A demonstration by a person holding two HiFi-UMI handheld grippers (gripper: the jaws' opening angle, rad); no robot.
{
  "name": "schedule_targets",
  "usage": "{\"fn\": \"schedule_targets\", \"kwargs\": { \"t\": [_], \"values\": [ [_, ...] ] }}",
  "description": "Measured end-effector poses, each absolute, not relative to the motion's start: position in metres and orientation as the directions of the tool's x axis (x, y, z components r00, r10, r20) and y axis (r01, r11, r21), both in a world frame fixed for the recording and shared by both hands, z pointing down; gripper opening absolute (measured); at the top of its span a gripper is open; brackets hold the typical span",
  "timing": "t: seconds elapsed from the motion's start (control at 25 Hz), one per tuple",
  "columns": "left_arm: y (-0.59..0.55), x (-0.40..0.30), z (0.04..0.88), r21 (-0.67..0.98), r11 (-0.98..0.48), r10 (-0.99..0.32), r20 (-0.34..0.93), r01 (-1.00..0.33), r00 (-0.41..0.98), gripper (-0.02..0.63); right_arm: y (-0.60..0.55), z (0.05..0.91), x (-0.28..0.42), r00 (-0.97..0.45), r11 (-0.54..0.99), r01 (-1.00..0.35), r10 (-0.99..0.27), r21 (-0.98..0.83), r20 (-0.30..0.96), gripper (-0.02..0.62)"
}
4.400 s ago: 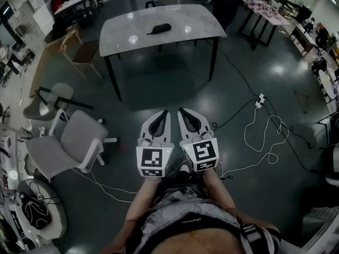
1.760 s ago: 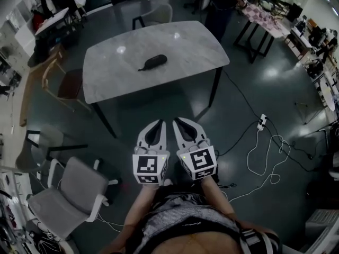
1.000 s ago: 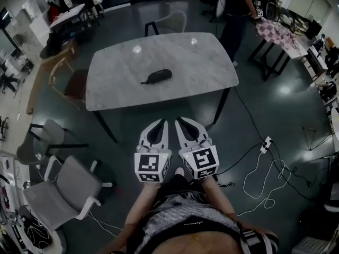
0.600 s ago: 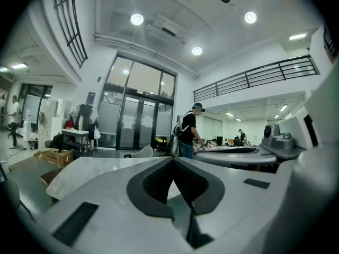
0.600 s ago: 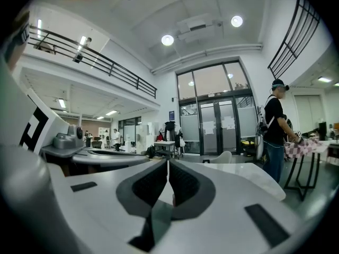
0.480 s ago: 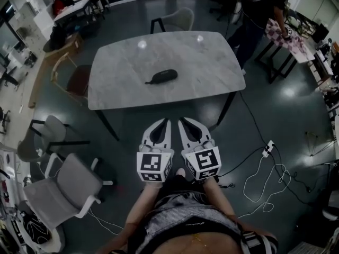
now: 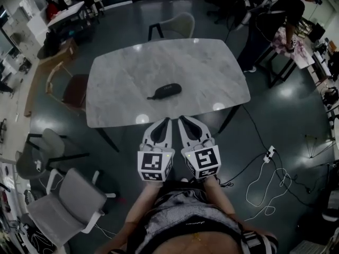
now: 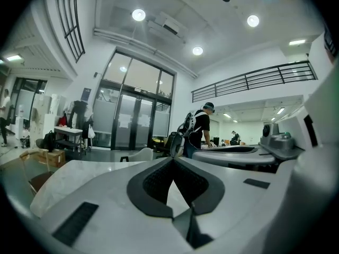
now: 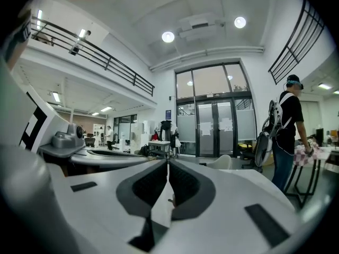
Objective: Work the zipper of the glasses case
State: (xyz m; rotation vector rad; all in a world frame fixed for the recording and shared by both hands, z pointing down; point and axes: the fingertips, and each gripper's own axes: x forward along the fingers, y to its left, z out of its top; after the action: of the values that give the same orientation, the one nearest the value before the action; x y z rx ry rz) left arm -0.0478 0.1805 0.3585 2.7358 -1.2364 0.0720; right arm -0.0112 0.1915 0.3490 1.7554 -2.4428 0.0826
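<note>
L gripper (image 7: 166, 120) and R gripper (image 7: 181, 118), lower centre of head view: jaws fully closed, nothing held, side by side at table (image 7: 206, 67) near edge, prob. staged for approach. Glasses case (image 7: 165, 91) lies mid-frame on tabletop, beyond tips, untouched.

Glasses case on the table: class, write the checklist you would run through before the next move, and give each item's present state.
1. Glasses case lies on the marble table: ok.
2. Zipper pull located: cannot tell, too small in the head view.
3. Left gripper empty: ok, jaws together on nothing.
4. Right gripper empty: ok, jaws together on nothing.
5. Jaws open for a grip: not ok, both shut.
6. Grippers at the case: not ok, they hang at the table's near edge, apart from it.
</note>
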Motion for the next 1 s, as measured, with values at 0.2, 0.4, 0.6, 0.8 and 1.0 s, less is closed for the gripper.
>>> {"fn": "schedule_targets", "kwargs": {
  "t": [0.2,0.4,0.6,0.8,1.0],
  "values": [
    [0.138,-0.049,0.365,0.105,-0.674,-0.722,0.118,-0.731,0.682,0.002,0.147,0.356,-0.015,-0.299,0.306,-0.952,-0.942,0.021,0.153,0.063],
    [0.107,-0.055,0.365,0.089,-0.687,-0.711,0.123,-0.721,0.693,0.002,0.115,0.359,-0.016,-0.276,0.281,-0.960,-0.948,0.009,0.156,0.063],
    [0.085,-0.063,0.370,0.086,-0.696,-0.701,0.135,-0.713,0.701,0.002,0.096,0.367,-0.025,-0.260,0.262,-0.965,-0.950,-0.007,0.172,0.063],
    [0.070,-0.061,0.375,0.105,-0.693,-0.698,0.145,-0.713,0.701,0.002,0.083,0.376,-0.023,-0.263,0.263,-0.964,-0.943,-0.027,0.203,0.063],
    [0.053,-0.054,0.380,0.124,-0.662,-0.722,0.159,-0.739,0.673,0.002,0.062,0.380,-0.015,-0.299,0.297,-0.954,-0.929,-0.042,0.219,0.063]
  ]
}}
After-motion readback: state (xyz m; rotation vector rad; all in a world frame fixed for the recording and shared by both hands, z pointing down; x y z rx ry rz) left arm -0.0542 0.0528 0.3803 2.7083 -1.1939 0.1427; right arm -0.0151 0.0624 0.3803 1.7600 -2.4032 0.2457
